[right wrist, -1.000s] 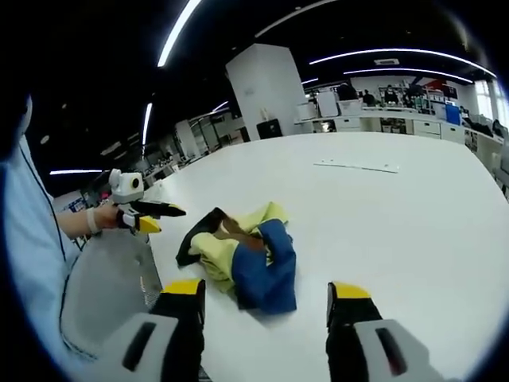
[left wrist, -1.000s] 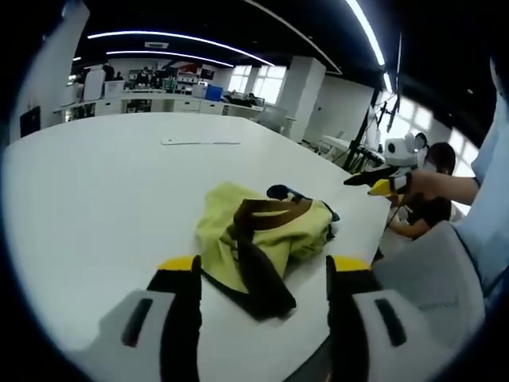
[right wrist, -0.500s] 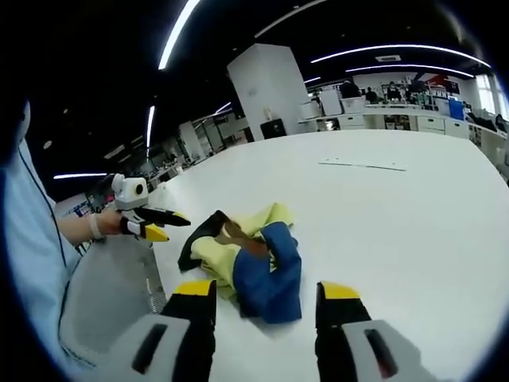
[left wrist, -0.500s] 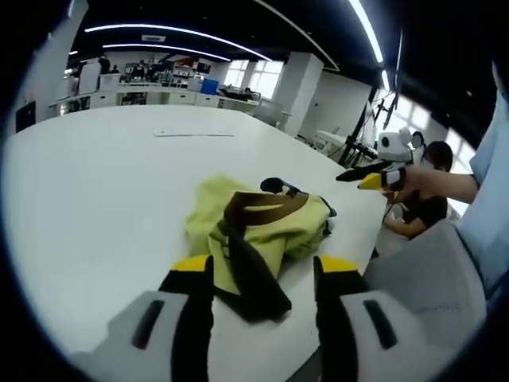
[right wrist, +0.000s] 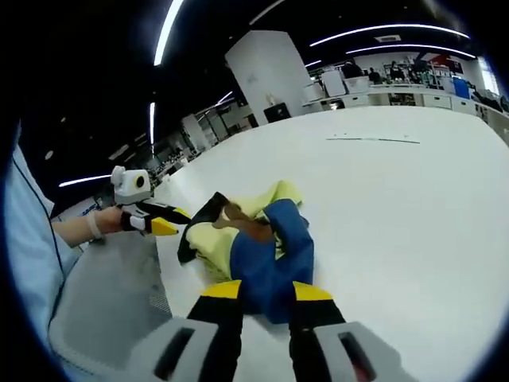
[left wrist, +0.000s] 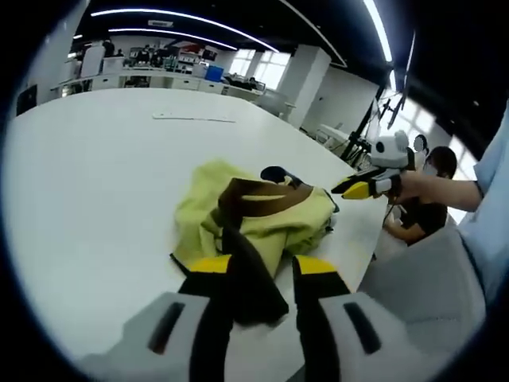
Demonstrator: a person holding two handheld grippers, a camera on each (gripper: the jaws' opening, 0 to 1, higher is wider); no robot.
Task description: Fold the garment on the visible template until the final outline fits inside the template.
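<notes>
A crumpled garment (left wrist: 262,211), yellow-green with brown, black and blue parts, lies near the white table's (left wrist: 79,199) front edge. My left gripper (left wrist: 262,267) has its jaws drawn close on the garment's black flap (left wrist: 250,278). In the right gripper view the same garment (right wrist: 238,231) shows its blue part (right wrist: 274,259), and my right gripper (right wrist: 267,291) has its jaws narrowed on that blue fabric. The right gripper (left wrist: 358,189) also shows from the side at the garment's right edge. The left gripper (right wrist: 159,220) shows beside the black corner.
A thin pale strip (left wrist: 195,118) lies far back on the table, also seen as the strip (right wrist: 374,140). A person sits beyond the table's edge (left wrist: 429,203). Grey clothing (left wrist: 421,278) and a blue sleeve (right wrist: 32,263) lie close to me. Desks and a white pillar (right wrist: 266,76) stand behind.
Both pairs of jaws have narrowed from wide open to close around the fabric. Both grippers have come nearer to the garment, which has not visibly moved.
</notes>
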